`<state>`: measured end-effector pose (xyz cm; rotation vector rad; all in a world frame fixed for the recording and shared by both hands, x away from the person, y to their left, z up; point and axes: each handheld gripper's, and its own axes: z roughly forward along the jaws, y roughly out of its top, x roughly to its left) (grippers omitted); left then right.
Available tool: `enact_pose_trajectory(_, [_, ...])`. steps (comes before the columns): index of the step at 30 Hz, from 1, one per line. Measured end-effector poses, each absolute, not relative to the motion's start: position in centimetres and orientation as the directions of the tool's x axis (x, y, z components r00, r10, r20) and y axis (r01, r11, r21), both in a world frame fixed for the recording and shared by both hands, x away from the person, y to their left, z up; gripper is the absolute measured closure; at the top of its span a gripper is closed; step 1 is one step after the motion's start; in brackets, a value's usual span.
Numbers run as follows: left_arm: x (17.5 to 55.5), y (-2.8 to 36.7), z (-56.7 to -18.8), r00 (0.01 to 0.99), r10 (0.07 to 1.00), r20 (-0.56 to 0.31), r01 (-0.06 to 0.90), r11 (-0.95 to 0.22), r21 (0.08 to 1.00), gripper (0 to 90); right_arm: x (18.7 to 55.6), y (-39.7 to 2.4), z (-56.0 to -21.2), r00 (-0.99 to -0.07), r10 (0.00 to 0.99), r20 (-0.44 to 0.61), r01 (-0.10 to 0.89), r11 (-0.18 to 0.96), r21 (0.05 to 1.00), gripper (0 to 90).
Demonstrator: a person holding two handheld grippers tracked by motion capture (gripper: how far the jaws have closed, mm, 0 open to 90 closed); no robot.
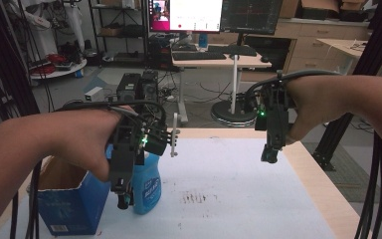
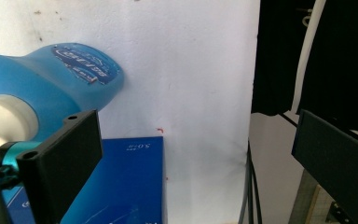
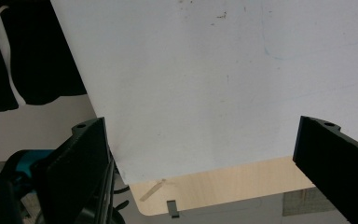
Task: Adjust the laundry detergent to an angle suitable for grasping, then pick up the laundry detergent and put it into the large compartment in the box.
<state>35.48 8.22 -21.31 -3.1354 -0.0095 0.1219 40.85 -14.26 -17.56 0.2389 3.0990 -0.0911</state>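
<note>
Bottle stands upright just beside the left claw, on its inner side next to the box, long axis vertical, jaws spread and empty; right claw, also spread and empty, hangs well apart.

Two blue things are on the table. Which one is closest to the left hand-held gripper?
The light blue bottle, standing right beside the left hand-held gripper. The other one, the darker blue box, has an open top and sits farther to the left.
</note>
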Motion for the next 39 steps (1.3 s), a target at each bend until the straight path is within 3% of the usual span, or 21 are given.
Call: enact_pose_trajectory(39, [34.6,8.0,-21.2,0.998,0.01,-0.061,0.008,-1.0,-0.028,1.7,40.8,-14.9,-17.8,-0.984,0.165,-0.068,0.169,0.983,-0.068,2.5])
